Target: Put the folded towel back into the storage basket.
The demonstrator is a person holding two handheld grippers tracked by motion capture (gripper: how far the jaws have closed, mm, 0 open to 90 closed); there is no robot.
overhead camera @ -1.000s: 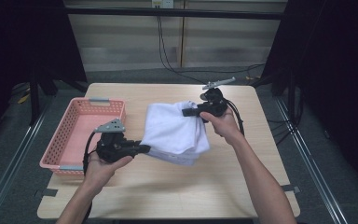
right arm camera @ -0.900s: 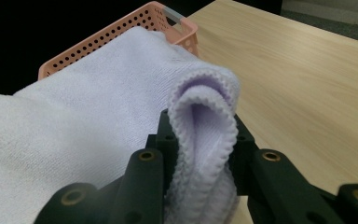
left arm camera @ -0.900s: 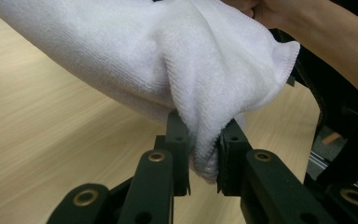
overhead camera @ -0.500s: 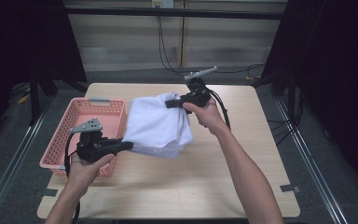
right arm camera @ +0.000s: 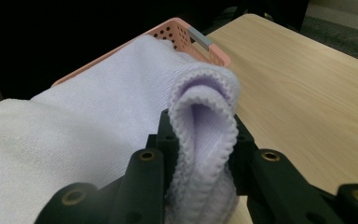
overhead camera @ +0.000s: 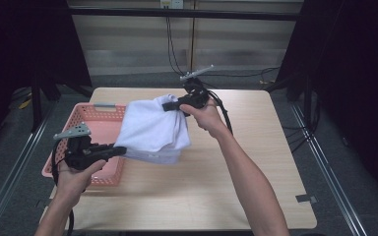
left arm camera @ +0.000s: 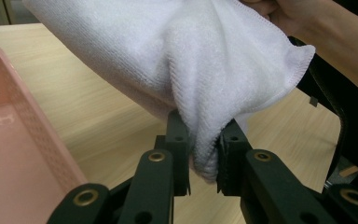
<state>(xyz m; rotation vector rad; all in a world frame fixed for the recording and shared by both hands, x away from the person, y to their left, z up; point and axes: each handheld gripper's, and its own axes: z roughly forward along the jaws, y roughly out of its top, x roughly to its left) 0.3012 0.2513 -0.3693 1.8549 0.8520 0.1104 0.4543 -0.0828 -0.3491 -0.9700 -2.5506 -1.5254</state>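
showing, from left to right in the high view, a shallow pink perforated plastic basket (overhead camera: 96,129) at the table's left edge, the left gripper (overhead camera: 119,150) held over the basket's near right corner, a folded white terry-cloth towel (overhead camera: 150,129) slung in the air between the two tools, and the right gripper (overhead camera: 168,106) raised at the far end of the cloth above the pale wooden table (overhead camera: 256,162). in the left gripper view the left gripper (left arm camera: 204,154) has its jaws drawn in close, pinching a thick bunched corner of the towel (left arm camera: 182,60); in the right gripper view the right gripper (right arm camera: 200,140) likewise clamps a rolled fold of the towel (right arm camera: 79,135), the basket (right arm camera: 182,35) lying beyond it. the towel's long axis runs diagonally, from the near-left grip up to the far-right grip, and its left part already overhangs the basket's right rim while the rest hangs over bare table. the basket thus lies to the left of the load, nearer the left hand (overhead camera: 76,174); judged from this, the coming move is a leftward carry, the right hand (overhead camera: 204,115) having the longer way to travel.
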